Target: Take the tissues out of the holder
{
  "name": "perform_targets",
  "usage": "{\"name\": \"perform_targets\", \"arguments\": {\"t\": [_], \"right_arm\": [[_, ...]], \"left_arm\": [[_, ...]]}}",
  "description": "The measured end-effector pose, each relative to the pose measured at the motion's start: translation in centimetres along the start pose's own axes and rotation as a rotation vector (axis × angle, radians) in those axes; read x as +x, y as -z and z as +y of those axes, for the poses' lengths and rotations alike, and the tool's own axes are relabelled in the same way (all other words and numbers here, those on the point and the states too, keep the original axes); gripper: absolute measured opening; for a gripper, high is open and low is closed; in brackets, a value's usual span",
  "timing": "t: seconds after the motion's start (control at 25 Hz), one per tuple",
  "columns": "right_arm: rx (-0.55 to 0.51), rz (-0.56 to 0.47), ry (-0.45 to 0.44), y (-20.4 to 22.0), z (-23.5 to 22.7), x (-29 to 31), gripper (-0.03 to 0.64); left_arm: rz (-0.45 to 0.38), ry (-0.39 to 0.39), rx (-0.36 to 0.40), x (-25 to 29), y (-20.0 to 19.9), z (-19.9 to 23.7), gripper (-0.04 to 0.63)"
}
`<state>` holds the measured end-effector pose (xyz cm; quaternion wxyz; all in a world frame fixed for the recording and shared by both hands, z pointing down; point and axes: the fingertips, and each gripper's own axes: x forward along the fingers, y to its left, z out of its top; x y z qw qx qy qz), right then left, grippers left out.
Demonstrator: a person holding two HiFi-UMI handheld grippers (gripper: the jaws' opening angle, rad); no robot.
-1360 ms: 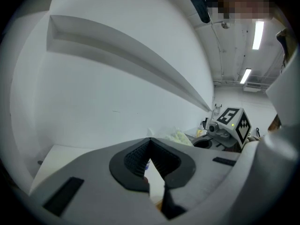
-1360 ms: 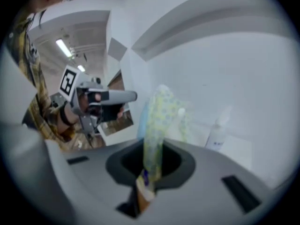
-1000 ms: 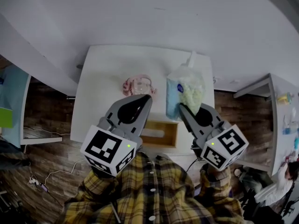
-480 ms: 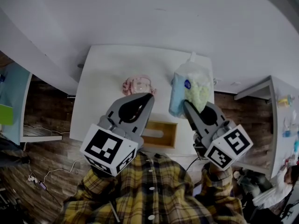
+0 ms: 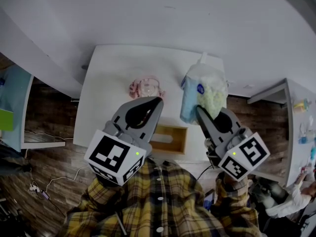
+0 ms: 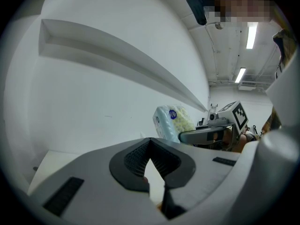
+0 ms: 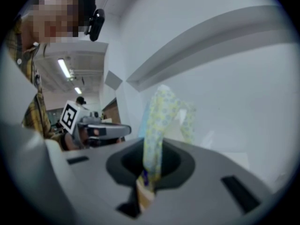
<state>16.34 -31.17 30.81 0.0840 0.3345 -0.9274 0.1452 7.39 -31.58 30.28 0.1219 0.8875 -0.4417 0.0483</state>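
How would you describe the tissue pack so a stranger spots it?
Find the white table. Above its right side the right gripper holds the tissue pack. Unlike the wooden holder and the pink thing, it is plastic-wrapped, blue and pale yellow.

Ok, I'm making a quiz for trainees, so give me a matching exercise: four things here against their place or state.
Things: 1 tissue pack; 2 wooden holder; 3 pink object; 4 left gripper.
States: A fingers shut, empty; B middle of the table; C table's near edge; D held up by right gripper.
Pairs: 1-D, 2-C, 3-B, 4-A.
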Motion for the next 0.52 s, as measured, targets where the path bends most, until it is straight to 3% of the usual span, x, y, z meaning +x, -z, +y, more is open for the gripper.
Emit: {"name": "perform_targets", "arguments": {"t": [0.52], "right_arm": [[-0.070,-0.002,-0.021,-0.4,1.6,-1.4,0.037]], "left_arm": [[-0.005,-0.003,0.012,-0.7,0.0,-1.1,0.018]]}}
